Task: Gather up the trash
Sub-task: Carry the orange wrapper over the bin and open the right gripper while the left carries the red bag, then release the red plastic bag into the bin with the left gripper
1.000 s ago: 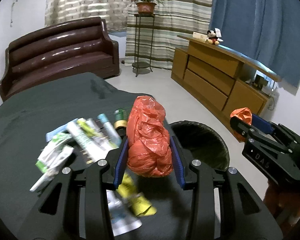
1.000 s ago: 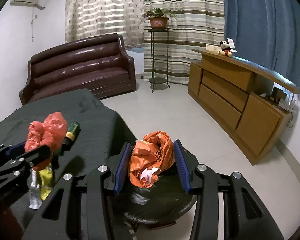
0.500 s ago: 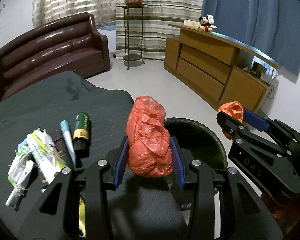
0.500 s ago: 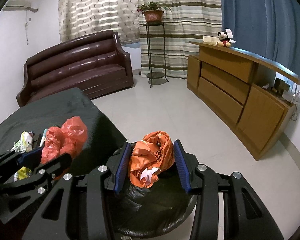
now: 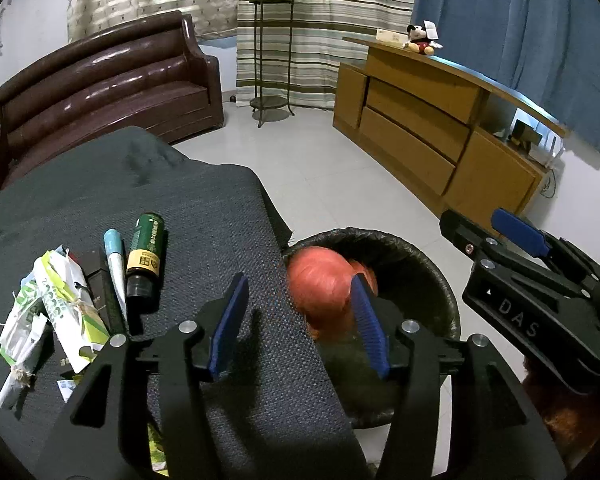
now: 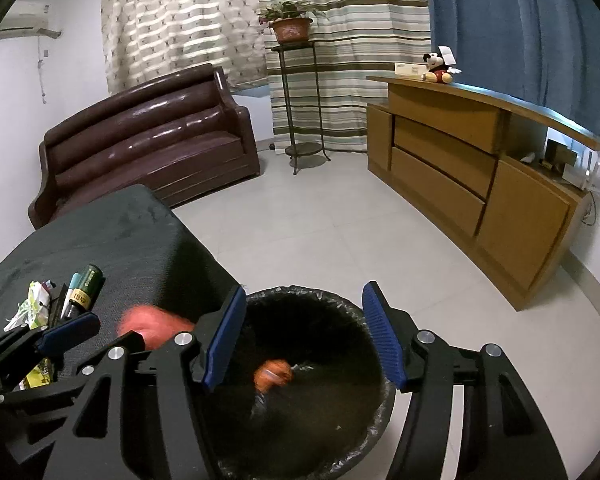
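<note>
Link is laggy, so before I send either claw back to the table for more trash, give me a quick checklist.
1. Left claw open, empty: ok.
2. Right claw open, empty: ok.
3. Orange wad inside the bin: ok.
4. Red bag in the bin: cannot tell; blurred at the rim beside the table.
5. Trash left on the table: not ok; bottle, tube and wrappers remain.
6. Claws apart from each other: ok.
</note>
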The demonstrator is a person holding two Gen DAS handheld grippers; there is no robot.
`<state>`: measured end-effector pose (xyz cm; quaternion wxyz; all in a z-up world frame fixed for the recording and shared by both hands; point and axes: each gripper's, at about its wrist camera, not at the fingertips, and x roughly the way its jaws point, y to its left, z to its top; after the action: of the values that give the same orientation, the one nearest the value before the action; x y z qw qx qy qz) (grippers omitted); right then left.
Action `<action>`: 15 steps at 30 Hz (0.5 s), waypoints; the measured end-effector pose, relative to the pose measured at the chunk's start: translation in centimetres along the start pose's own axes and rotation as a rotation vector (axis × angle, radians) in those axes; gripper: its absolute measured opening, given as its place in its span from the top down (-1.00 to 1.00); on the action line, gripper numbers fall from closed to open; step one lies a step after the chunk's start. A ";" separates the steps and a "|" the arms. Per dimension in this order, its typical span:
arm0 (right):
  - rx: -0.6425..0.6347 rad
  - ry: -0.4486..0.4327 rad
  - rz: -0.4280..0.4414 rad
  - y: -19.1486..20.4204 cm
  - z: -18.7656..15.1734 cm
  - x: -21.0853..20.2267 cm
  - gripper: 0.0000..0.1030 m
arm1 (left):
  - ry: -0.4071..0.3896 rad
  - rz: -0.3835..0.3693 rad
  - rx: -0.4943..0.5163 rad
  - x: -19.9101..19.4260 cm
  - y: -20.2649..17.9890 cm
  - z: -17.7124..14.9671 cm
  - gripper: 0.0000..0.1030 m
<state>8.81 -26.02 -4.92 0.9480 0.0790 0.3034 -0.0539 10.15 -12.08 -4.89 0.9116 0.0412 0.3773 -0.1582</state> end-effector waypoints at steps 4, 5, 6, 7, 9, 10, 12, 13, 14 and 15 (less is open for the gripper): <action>0.003 0.002 -0.005 -0.1 0.1 -0.1 -0.16 | -0.004 -0.001 -0.004 -0.2 0.2 0.1 -0.05; 0.004 0.003 -0.005 0.0 0.0 -0.2 -0.16 | -0.006 -0.001 -0.007 -0.4 0.3 0.1 -0.10; 0.005 0.005 -0.005 0.0 -0.1 -0.4 -0.16 | -0.006 0.000 -0.011 -0.6 0.6 0.0 -0.12; 0.005 0.006 -0.004 -0.1 -0.1 -0.6 -0.16 | -0.006 0.001 -0.014 -0.9 0.7 0.0 -0.14; 0.003 0.011 -0.003 -0.1 -0.3 -0.9 -0.16 | -0.004 0.007 -0.021 -1.3 0.7 -0.1 -0.15; 0.003 0.013 -0.001 -0.1 -0.4 -1.1 -0.18 | -0.004 0.008 -0.025 -1.5 0.9 -0.2 -0.16; 0.000 0.016 0.001 0.0 -0.6 -1.5 -0.19 | -0.005 0.012 -0.030 -2.2 1.4 -0.5 -0.16; -0.003 0.017 0.002 0.1 -0.7 -1.7 -0.19 | -0.007 0.016 -0.032 -2.6 1.6 -0.7 -0.16; -0.008 0.019 0.002 0.3 -0.8 -1.9 -0.19 | -0.008 0.019 -0.034 -2.9 1.9 -1.0 -0.17; -0.011 0.020 0.003 0.5 -1.0 -2.1 -0.19 | -0.010 0.023 -0.037 -3.2 2.1 -1.1 -0.17</action>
<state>6.64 -25.22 -4.41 0.9455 0.0746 0.3129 -0.0502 7.97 -9.03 -3.55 0.9158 0.0280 0.3751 -0.1408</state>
